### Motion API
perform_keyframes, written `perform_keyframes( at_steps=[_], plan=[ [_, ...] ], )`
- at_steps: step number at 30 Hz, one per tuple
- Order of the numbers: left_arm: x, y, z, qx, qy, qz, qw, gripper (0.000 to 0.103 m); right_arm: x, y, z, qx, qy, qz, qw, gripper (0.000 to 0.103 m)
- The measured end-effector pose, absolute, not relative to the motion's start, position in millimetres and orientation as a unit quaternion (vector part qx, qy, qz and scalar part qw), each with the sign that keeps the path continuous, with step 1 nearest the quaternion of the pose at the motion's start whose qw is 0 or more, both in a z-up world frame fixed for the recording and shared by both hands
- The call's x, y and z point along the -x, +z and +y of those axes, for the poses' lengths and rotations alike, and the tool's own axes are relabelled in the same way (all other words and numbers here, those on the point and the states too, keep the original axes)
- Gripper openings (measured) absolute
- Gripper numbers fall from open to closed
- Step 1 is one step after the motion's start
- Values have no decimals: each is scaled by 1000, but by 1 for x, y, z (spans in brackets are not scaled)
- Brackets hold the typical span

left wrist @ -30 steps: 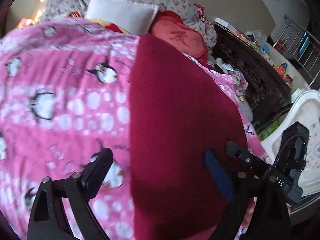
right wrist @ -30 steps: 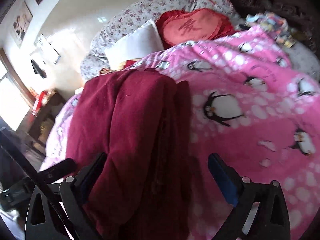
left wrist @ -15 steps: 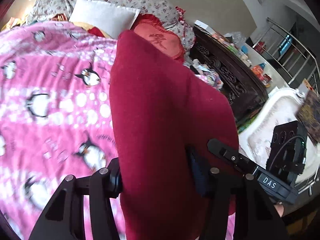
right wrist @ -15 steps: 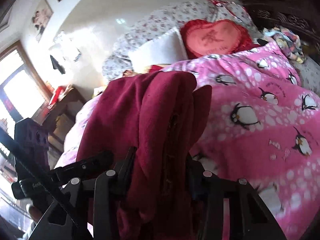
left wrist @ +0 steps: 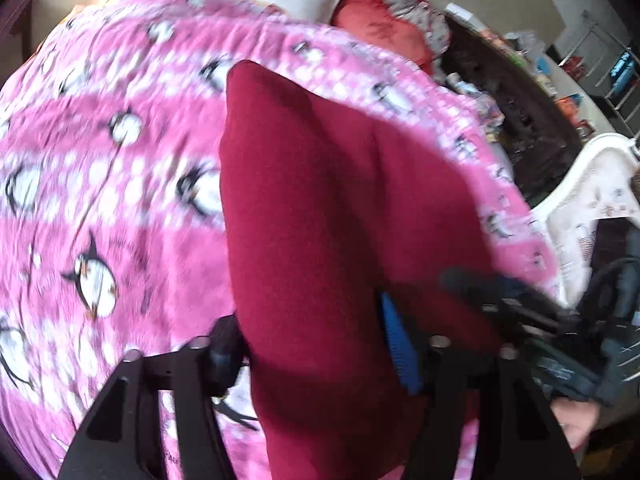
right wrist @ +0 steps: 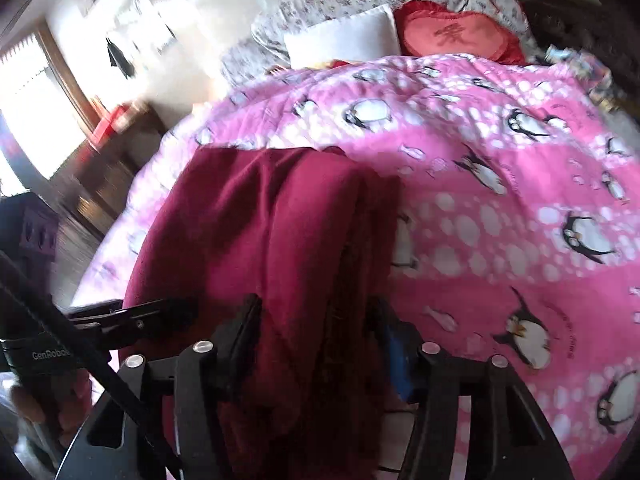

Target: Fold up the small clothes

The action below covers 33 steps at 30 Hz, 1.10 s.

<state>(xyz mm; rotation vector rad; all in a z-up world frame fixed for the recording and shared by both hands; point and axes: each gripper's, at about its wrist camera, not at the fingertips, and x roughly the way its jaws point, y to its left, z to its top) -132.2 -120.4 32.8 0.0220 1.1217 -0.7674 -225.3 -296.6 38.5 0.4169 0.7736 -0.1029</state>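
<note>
Our left claw (left wrist: 312, 344) and right claw (right wrist: 320, 328) each pinch the dark red garment (left wrist: 328, 220) between closed fingers. It hangs over the near edge of the penguin quilt (right wrist: 500, 200), whose pink expanse lies open toward the pillows (right wrist: 344, 36).

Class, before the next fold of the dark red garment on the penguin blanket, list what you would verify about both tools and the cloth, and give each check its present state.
1. Left tool shut on the dark red fleece garment: ok, cloth fills the space between its fingers.
2. Right tool shut on the same garment: ok.
3. Garment layers aligned: not ok, uneven ridges bunch at the right tool.
4. Landing area on the pink penguin-print blanket free of other items: ok where visible.
5. Garment's far edge lifted or resting: cannot tell, the pictures are blurred.
6. White pillow and red heart cushion apart from the garment: ok.
</note>
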Motion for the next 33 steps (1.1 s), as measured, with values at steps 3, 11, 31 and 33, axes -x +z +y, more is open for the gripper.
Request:
perform_keyframes(
  at_steps=[3, 11, 31, 33],
  plan=[
    [143, 47, -106, -21, -326, 473, 818, 77, 242, 55, -297, -182, -79, 346, 917, 78],
    [156, 50, -103, -55, -265, 446, 853, 82, 268, 92, -250, -67, -29, 312, 947, 40],
    [171, 48, -127, -84, -248, 424, 867, 87, 251, 35, -253, 6, -99, 376, 921, 43],
    [173, 46, -128, -87, -244, 420, 870, 88, 252, 32, -251, 4, -103, 376, 921, 44]
  ],
)
